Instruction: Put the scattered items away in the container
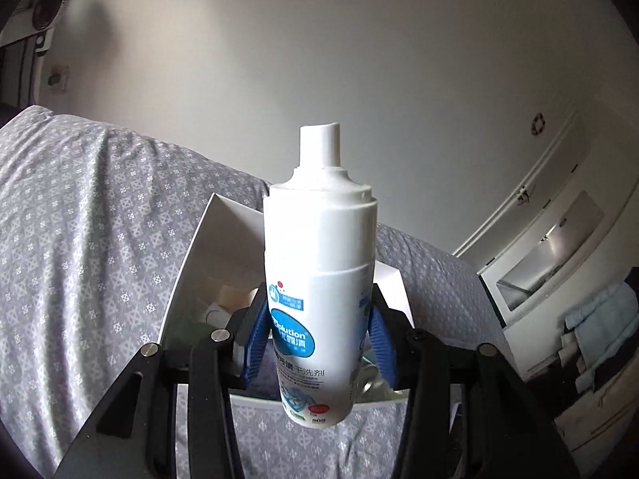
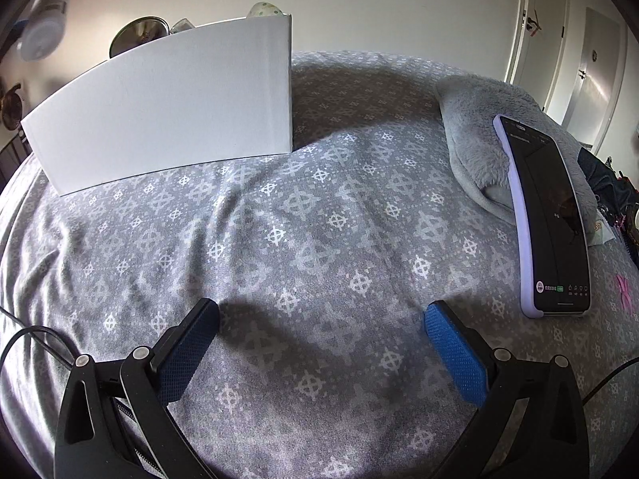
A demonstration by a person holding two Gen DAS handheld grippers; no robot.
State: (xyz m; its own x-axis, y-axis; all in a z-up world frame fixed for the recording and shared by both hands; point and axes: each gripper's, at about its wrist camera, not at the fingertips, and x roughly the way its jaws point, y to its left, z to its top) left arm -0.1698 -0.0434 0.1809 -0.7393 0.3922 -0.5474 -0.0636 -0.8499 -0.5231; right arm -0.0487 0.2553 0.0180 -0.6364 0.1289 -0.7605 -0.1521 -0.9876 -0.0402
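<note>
My left gripper (image 1: 319, 339) clenches the tall white spray bottle (image 1: 319, 255) low, so it could tip short of the white cardboard box (image 1: 191, 251) beyond; my right gripper (image 2: 321, 343) gapes empty.

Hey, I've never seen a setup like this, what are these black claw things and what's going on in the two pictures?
There is no robot: a person holds a pair of tongs in each hand, each with a camera looking along its fingers. The left camera shows the left tongs clamped on a white spray bottle, lifted above a white box that already holds a few items. The right camera shows the right tongs open and empty above a grey patterned bedspread. On that bed stand the same box, a fluffy grey cushion and a phone leaning on it.
</note>
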